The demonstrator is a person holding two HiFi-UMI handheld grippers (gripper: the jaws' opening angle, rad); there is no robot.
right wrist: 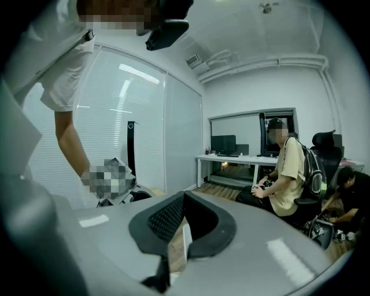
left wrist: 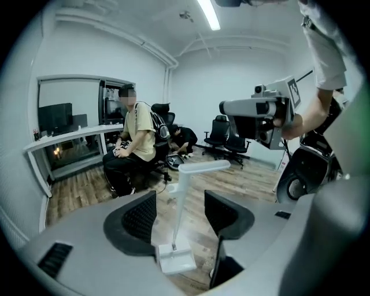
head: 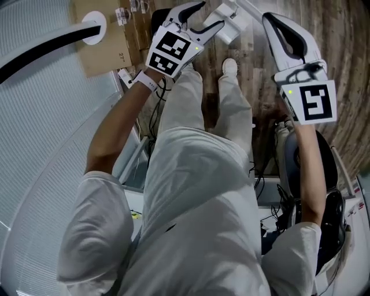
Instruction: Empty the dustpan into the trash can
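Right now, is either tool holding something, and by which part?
Nothing is held. The left tool is open, with the dustpan standing free beyond it; the right tool is shut on nothing.

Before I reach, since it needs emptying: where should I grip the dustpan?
Grip the dustpan by its upright stem just under the crossbar, coming in level from the side; the stem is thin and vertical, while the pan lies flat on the floor.

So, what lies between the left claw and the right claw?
The dustpan's white handle, over the wooden floor. The head view shows it between the open left claw and the shut right claw.
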